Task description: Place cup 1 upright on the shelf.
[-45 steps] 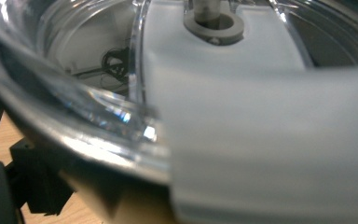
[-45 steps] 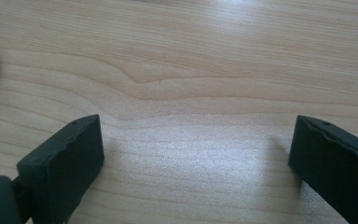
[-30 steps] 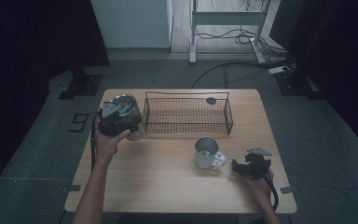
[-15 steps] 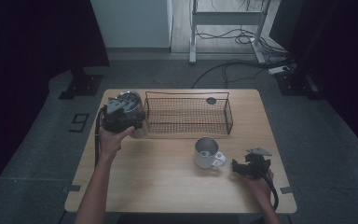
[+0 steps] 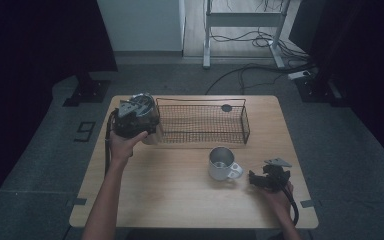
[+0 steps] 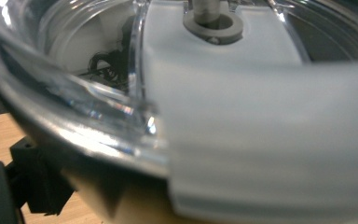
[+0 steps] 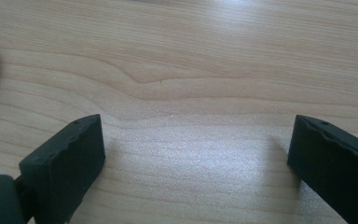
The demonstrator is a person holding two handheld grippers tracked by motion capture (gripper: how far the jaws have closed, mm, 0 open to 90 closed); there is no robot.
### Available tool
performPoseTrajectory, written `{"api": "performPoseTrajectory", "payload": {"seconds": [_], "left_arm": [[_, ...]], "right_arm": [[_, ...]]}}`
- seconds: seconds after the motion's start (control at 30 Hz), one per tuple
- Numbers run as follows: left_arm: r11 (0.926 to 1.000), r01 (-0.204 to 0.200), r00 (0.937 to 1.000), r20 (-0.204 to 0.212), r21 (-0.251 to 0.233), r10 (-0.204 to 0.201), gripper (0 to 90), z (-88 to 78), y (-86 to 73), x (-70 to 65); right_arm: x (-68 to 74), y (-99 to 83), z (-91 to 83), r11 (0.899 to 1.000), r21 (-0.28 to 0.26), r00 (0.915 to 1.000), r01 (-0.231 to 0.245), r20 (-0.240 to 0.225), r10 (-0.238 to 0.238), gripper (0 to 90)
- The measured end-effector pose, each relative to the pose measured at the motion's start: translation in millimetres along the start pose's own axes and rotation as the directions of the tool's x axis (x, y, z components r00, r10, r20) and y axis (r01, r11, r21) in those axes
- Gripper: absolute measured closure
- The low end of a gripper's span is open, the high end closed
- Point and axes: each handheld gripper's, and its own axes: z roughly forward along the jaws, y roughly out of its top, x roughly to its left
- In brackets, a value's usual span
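Clear plastic, with a white band across it, presses close against the left gripper's [image 5: 136,114] camera: this is the clear container [image 6: 121,93], and one black jaw shows against its lower side. In the high view the left hand [image 5: 122,146] holds gripper and container up at the far left corner of the table [image 5: 180,200]. The jaws stand wide and appear clamped on the container's body.

Over the last second the load has drifted from the left edge towards the left end of the wire basket [image 5: 244,125], and now hangs just beside it. That suggests the container is headed into the basket, though it has not yet crossed the rim. A small dark disc [image 5: 226,107] lies at the basket's far right corner.

Right of the middle, a metal mug [image 5: 221,163] stands on the wood in front of the basket. Near the right near corner the right gripper [image 5: 260,179] rests low, as before. Its jaws are spread wide with only bare wood between them.
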Motion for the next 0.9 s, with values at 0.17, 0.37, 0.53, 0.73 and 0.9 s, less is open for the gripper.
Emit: {"api": "performPoseTrajectory", "payload": {"seconds": [0.17,0.37,0.53,0.73,0.9], "left_arm": [[1.0,0.002,1.0,0.001,-0.001,-0.002,3.9,3.2,3.7,-1.2],[0.9996,0.028,0.9995,0.013,0.009,-0.028,3.9,10.2,5.3,0.3],[0.9997,0.013,0.9999,0.001,0.02,-0.013,3.9,15.7,6.2,-1.2],[0.9996,0.006,1.0,0.004,0.026,-0.006,3.9,21.8,10.0,-5.0],[0.9996,0.005,0.9999,0.009,0.028,-0.005,3.9,25.7,13.8,-8.6]], "right_arm": [[-0.2,0.0,-0.1,1.0,0.001,1.0,0.003,-0.001,-0.003,3.6],[-0.2,0.0,-0.1,1.0,0.0,1.0,0.002,-0.003,-0.002,3.8],[-0.1,-0.1,0.0,1.0,-0.002,1.0,0.002,-0.004,-0.002,3.9],[0.0,-0.1,0.1,1.0,-0.004,1.0,0.001,-0.003,-0.001,3.9],[0.0,-0.2,0.1,1.0,-0.004,1.0,0.001,-0.003,-0.001,4.0]]}}
